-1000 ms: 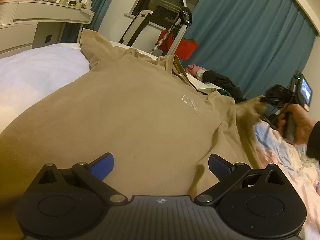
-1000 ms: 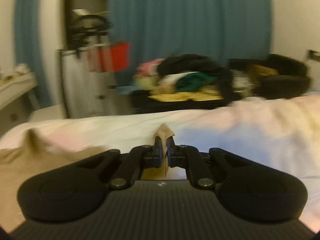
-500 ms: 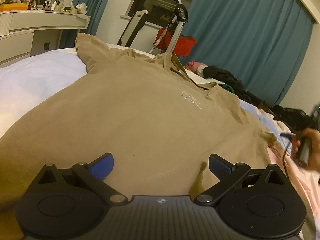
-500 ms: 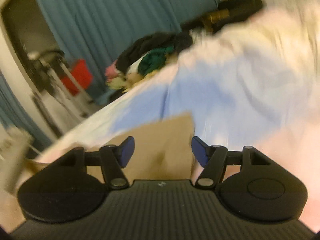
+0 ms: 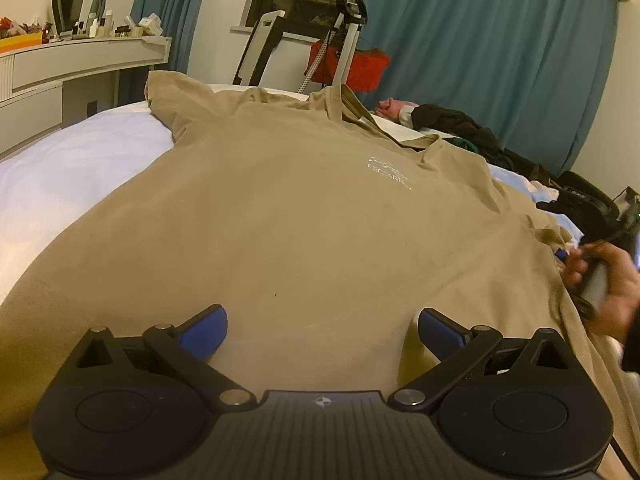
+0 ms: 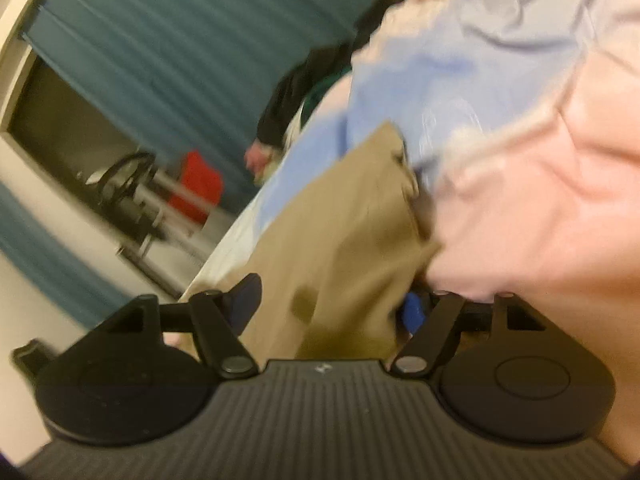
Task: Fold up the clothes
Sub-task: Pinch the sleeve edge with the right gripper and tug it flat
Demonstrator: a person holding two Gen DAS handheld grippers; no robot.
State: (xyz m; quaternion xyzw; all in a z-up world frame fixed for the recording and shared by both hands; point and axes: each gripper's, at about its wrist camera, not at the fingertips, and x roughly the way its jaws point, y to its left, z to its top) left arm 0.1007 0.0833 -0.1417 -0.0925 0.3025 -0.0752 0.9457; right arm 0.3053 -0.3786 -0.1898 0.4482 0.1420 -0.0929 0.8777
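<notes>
A tan T-shirt point(image 5: 288, 216) with small white chest lettering lies spread face up on the bed. My left gripper point(image 5: 322, 330) hovers open over its lower part, blue pads wide apart with nothing between them. At the right edge of the left wrist view a hand point(image 5: 600, 280) holds the other gripper by the shirt's right sleeve point(image 5: 548, 236). In the blurred, tilted right wrist view my right gripper point(image 6: 332, 306) is open, its fingers either side of the tan sleeve point(image 6: 340, 232), which lies loose between them.
The bed has a white sheet point(image 5: 68, 168) on the left and pink and light blue bedding point(image 6: 500, 128) on the right. A heap of dark clothes point(image 5: 460, 128) lies at the far side. A white dresser point(image 5: 80, 68), a stand with a red bag point(image 5: 348, 64) and teal curtains point(image 5: 480, 48) stand behind.
My right gripper, shut on the lifted sleeve a second ago, has opened, dropped low and tilted beside the bed. The sleeve now lies flat. My left gripper has barely moved.
</notes>
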